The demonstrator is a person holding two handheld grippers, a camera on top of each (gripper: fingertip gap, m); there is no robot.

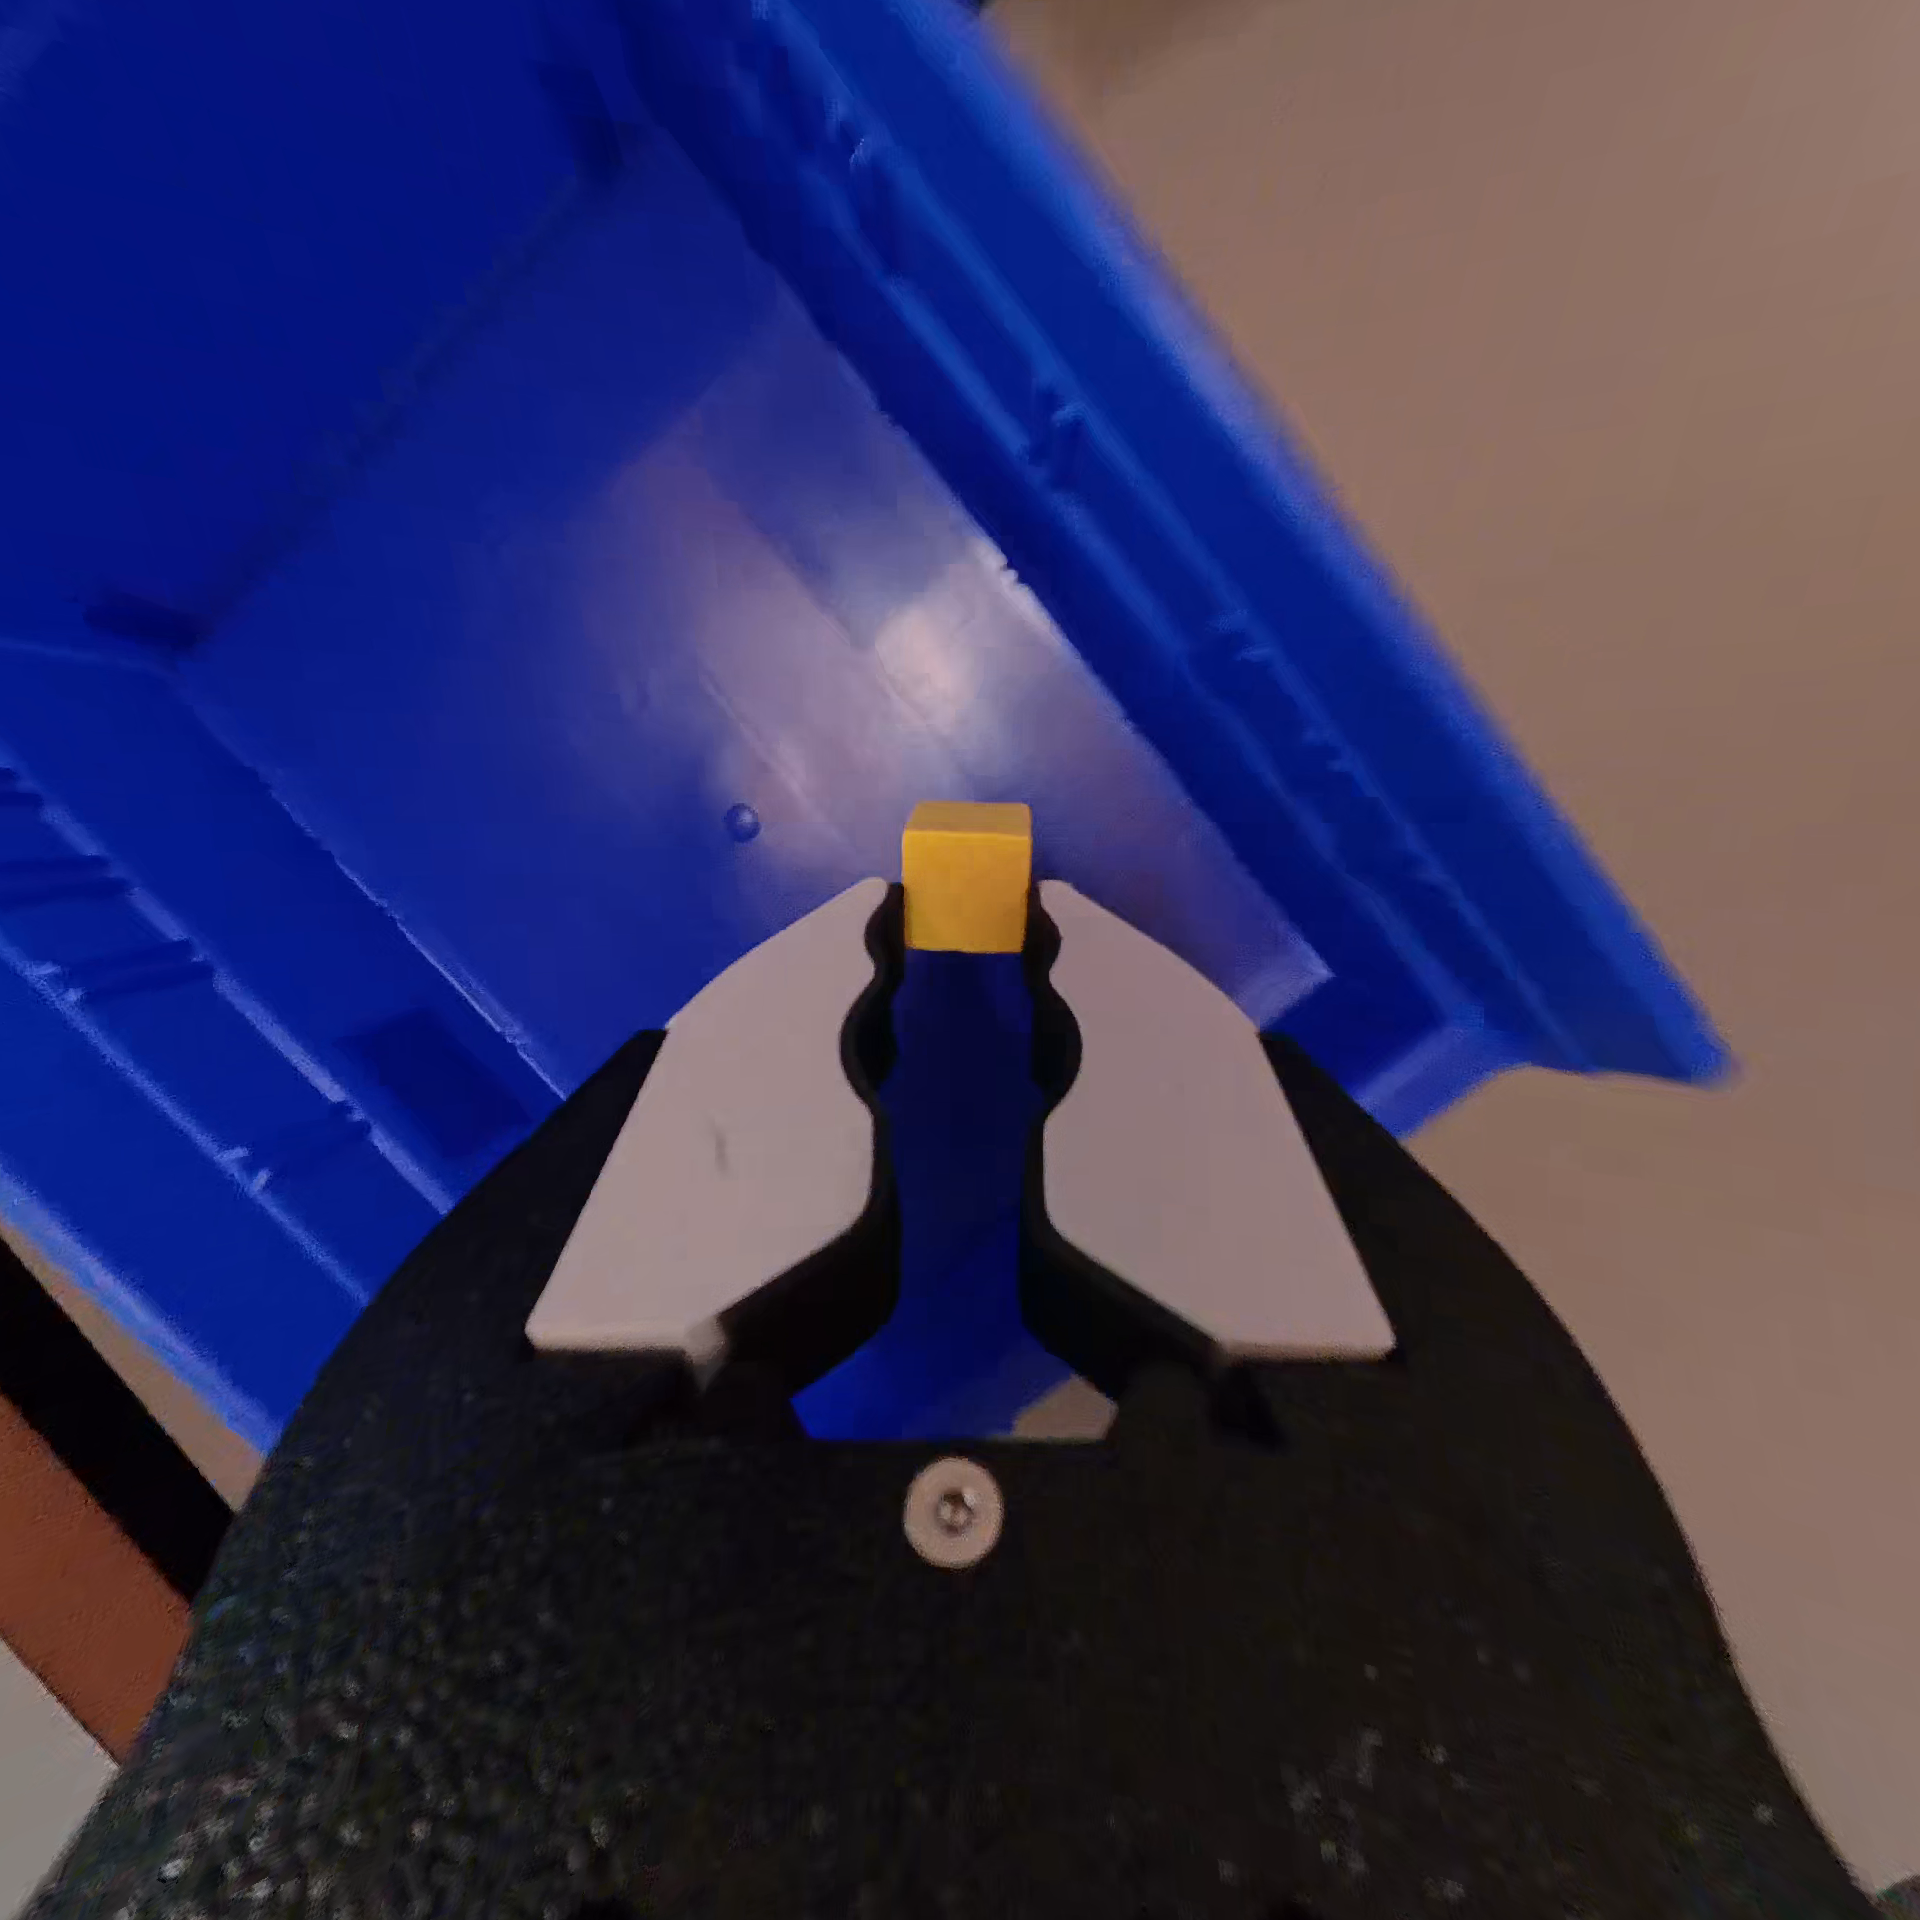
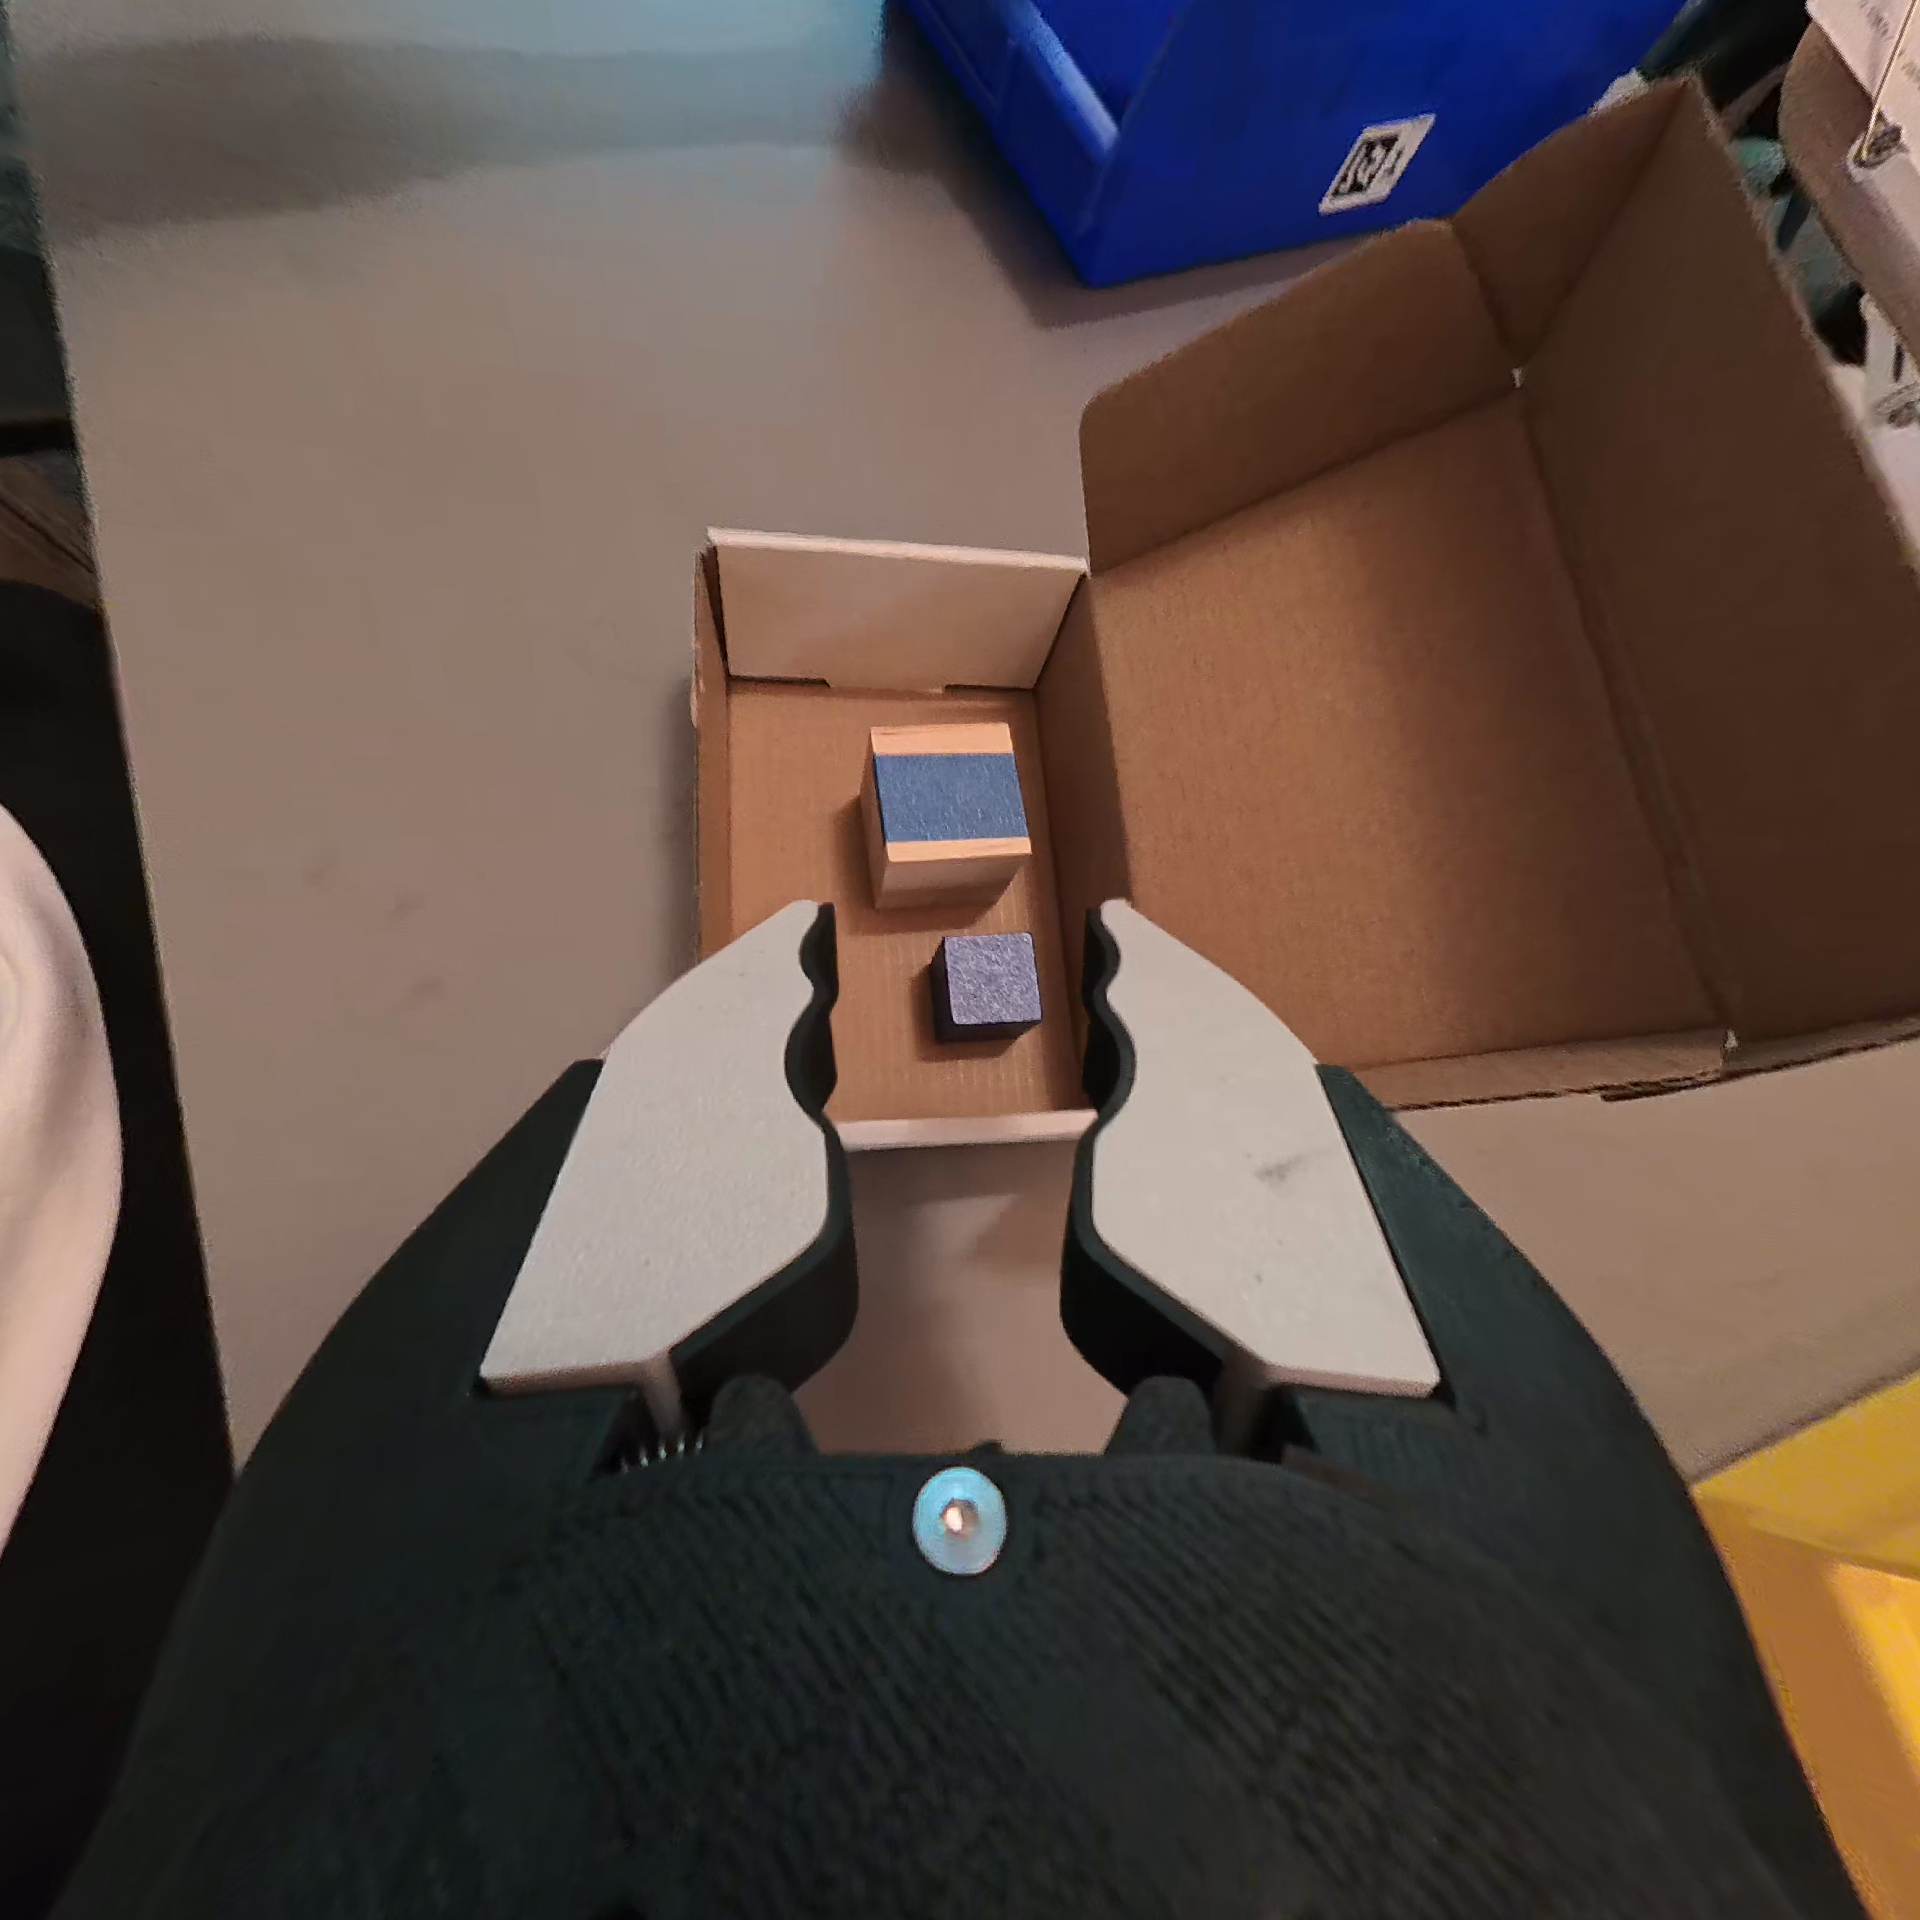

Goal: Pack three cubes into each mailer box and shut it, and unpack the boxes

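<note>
Two cubes inside the open mailer box (image 2: 894,1127) at centre frame of the right wrist view: a larger wooden cube (image 2: 945,816) with a blue top face toward the box's far end, a smaller dark blue cube (image 2: 985,985) just below it in frame, nearer the lower wall, the two apart. Lid (image 2: 1392,748) swung open to the right, its brown inner face turned up. Right tongs (image 2: 958,961) spread wide, tips above the box's lower half, the small dark cube showing between them, nothing gripped. Grey table (image 2: 416,623) under the box. Part of a blue bin (image 2: 1195,125) with a square sticker at upper right, a yellow object (image 2: 1829,1621) at lower right edge, pale cloth at far left.

One small yellow cube (image 1: 966,878) pinched at the very tips of the left tongs (image 1: 966,914) in the left wrist view, both pads tight against its sides, most of the cube sticking out past the tips. Behind it, filling the upper left of frame, the inside of a blue plastic bin (image 1: 468,623), blurred. Beige surface at right, dark edge at lower left.
</note>
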